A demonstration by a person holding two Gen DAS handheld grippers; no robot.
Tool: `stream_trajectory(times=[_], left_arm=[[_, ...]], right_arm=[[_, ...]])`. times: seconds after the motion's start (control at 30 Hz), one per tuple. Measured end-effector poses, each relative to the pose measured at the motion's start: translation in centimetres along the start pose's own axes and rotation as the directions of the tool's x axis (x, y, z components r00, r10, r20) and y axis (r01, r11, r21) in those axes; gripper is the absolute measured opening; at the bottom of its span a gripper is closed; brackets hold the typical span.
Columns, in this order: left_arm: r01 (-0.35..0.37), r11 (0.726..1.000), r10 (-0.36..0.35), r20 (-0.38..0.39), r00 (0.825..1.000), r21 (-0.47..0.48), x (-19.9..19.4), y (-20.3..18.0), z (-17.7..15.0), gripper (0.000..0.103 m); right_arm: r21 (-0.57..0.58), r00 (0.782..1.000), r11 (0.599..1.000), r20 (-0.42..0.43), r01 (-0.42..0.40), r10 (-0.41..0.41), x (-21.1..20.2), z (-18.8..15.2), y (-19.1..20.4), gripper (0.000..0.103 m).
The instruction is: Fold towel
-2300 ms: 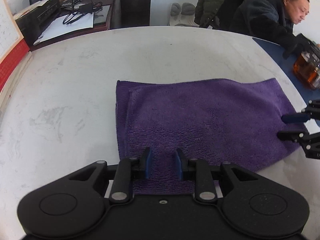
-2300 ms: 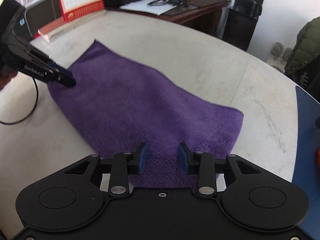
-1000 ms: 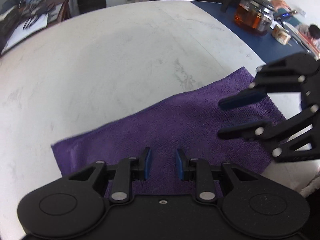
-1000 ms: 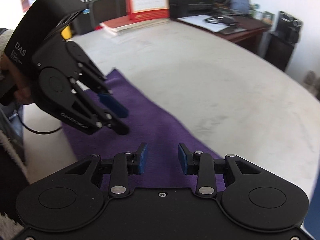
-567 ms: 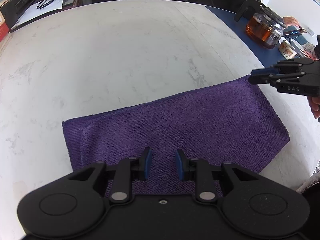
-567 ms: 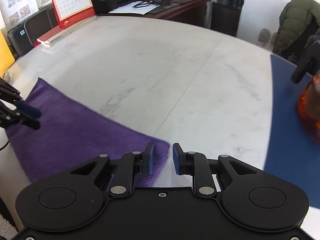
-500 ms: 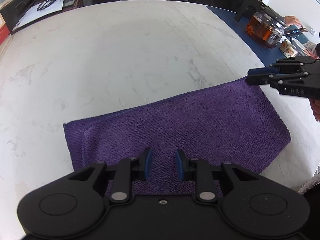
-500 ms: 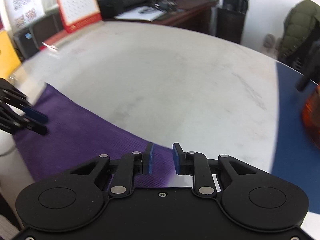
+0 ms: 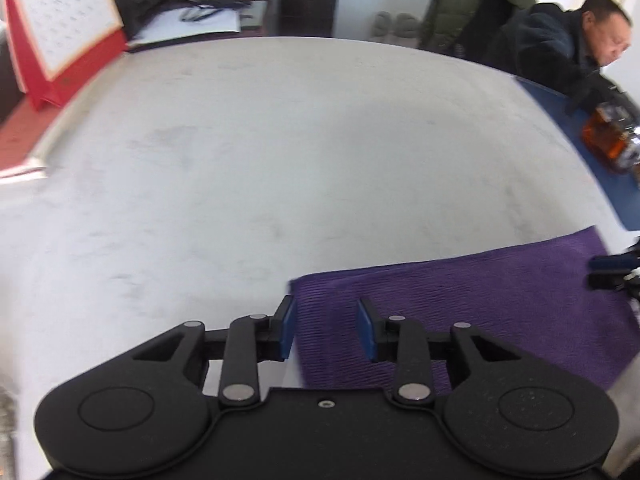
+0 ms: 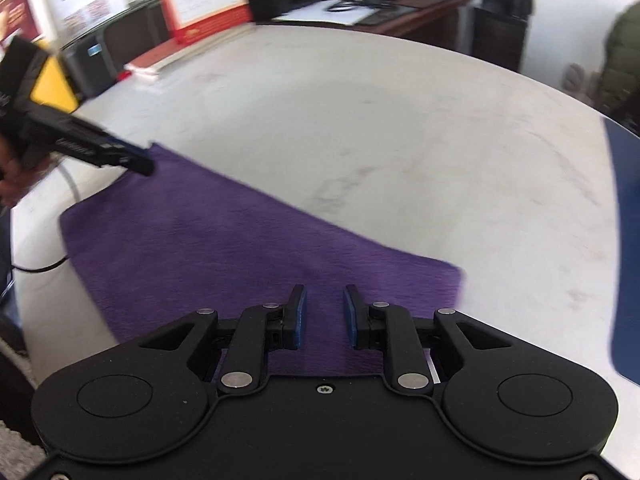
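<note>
Bright even daylight, soft shadows; motion blur throughout both views; strong fisheye bending at edges, dark corners.

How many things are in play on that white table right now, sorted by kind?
Purple towel: 1
Hand-held gripper: 2, left and right
Red desk calendar: 1
Glass teapot: 1
Total: 5

- The left gripper [image 9: 327, 330] was matte black plastic, with two round discs on its wide body and a small screw in the middle.
- Its fingers [image 9: 287, 332] carried blue pads, and silver pins marked each linkage joint.
- The right gripper [image 10: 323, 316] had the same build: black shell, blue pads, silver pins, one central screw.
- Seen from the right wrist, the left gripper bore white lettering, too blurred to read, a yellow patch [image 10: 50, 84] on its body, and a thin dark cable [image 10: 38, 268] behind it.
</note>
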State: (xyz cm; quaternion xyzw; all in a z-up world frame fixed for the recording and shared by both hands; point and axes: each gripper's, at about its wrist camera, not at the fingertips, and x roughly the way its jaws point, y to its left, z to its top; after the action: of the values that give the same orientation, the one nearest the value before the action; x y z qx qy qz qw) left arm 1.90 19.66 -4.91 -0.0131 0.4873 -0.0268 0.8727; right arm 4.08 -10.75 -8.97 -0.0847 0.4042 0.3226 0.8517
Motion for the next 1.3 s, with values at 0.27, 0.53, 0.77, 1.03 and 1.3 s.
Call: stream_trajectory(times=[0.27, 0.53, 0.77, 1.03, 1.3], left_arm=[[0.162, 0.987, -0.162, -0.007, 0.987, 0.02, -3.8, -2.8, -2.4, 0.031], [0.16, 0.987, -0.16, -0.019, 0.987, -0.032, -4.3, -1.6, -8.9, 0.03], [0.089, 0.995, -0.089, 0.004, 0.996, -0.037, -5.8, -0.4, -10.3, 0.03], [0.049, 0.998, -0.045, 0.083, 0.996, -0.047, -8.2, -0.1, -8.2, 0.03], [0.084, 0.996, -0.084, -0.016, 0.996, 0.007, -1.9, -5.4, -3.6, 0.03]], right_arm=[[-0.082, 0.997, 0.994, 0.02, -0.074, 0.076, -0.8, 0.1, 3.8, 0.019], [-0.086, 0.994, 0.991, -0.045, -0.103, 0.1, -0.4, -1.8, 5.7, 0.018], [-0.026, 0.999, 0.999, -0.037, -0.021, 0.02, -1.7, -3.1, 3.7, 0.018], [-0.098, 1.0, 0.995, 0.004, 0.019, -0.019, -2.9, -1.5, 4.9, 0.018], [-0.213, 0.998, 0.975, -0.011, -0.06, 0.059, 0.2, 0.7, 8.1, 0.018]])
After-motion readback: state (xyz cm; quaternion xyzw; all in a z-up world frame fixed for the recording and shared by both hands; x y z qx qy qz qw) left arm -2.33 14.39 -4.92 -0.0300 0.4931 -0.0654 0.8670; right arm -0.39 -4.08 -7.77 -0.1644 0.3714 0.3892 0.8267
